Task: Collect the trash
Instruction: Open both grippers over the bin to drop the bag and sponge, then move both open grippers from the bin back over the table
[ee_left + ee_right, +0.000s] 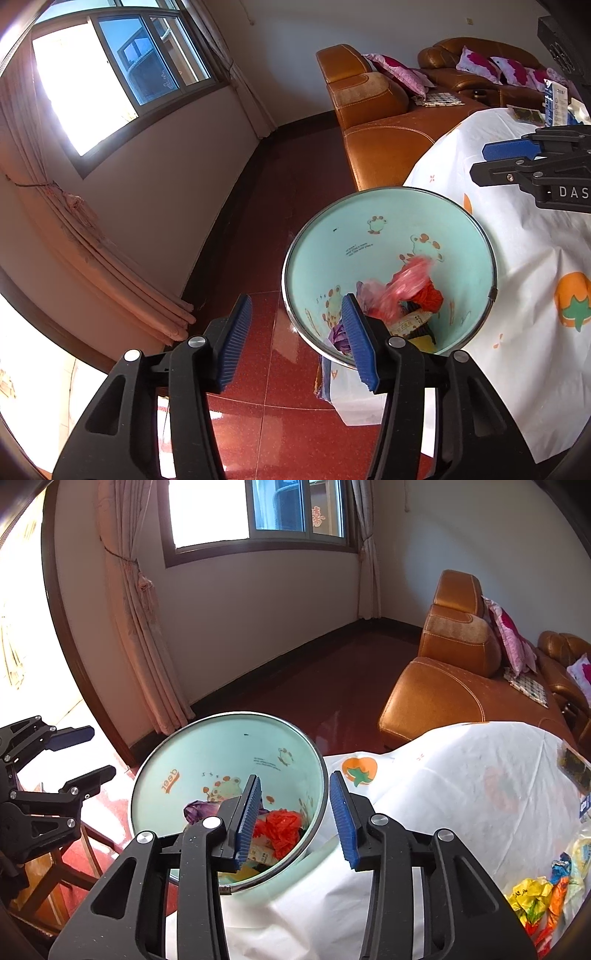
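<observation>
A mint-green trash bin (354, 236) with cartoon prints stands on the floor beside the table; it also shows in the right wrist view (207, 746). It holds several wrappers, among them a pink plastic bag (402, 284) that looks blurred, and an orange-red bag (282, 825). My left gripper (297, 339) is open and empty, its fingers straddling the bin's near rim. My right gripper (295, 819) is open and empty over the bin's rim, next to the table edge. Crumpled yellow and orange wrappers (535, 897) lie on the tablecloth at the right.
The table wears a white cloth with orange fruit prints (443, 794). An orange leather sofa (373, 122) with pink cushions stands behind. Red tiled floor (258, 413), a curtain (92, 236) and a window wall lie to the left. A wooden chair (74, 853) stands by the bin.
</observation>
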Motion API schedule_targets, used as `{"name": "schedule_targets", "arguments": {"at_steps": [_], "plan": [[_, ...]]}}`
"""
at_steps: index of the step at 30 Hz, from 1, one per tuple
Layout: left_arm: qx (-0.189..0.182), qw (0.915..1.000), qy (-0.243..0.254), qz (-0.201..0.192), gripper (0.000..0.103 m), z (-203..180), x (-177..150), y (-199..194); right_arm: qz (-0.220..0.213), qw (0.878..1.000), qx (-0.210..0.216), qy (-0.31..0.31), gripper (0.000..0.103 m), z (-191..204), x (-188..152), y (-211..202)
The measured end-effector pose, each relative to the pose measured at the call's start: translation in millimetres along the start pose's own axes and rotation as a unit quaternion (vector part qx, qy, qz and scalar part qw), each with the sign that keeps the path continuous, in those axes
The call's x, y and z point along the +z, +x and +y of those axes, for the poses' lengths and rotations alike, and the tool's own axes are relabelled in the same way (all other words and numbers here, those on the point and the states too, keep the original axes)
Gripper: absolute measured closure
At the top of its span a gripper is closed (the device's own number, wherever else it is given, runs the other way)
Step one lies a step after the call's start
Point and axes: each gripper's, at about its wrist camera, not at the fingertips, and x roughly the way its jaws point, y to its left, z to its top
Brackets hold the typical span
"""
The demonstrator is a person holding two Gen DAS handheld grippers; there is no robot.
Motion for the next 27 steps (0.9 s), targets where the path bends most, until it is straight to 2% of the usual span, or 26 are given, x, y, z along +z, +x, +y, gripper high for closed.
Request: {"name": "schedule_targets", "arguments": {"at_steps": [14,17,27], "plan": [[0.0,1.0,-0.002,-0.003,0.045,0.8,0.9,0.2,0.0,1.0,-0.007,0.0,0.062,-1.2,-2.1,-2.2],[0.0,1.0,-0.003,-0.003,0.04,0.8,0.3,-1.0,0.0,1.0,-0.009,0.002,0.061,-3.0,-3.9,-3.2],[-0.006,1.0,0.001,-0.003,0.038,-5.1,1.2,-2.0,-0.004,1.0,-0.024,0.018,0.058,-16.3,-14.5,-19.6]]}}
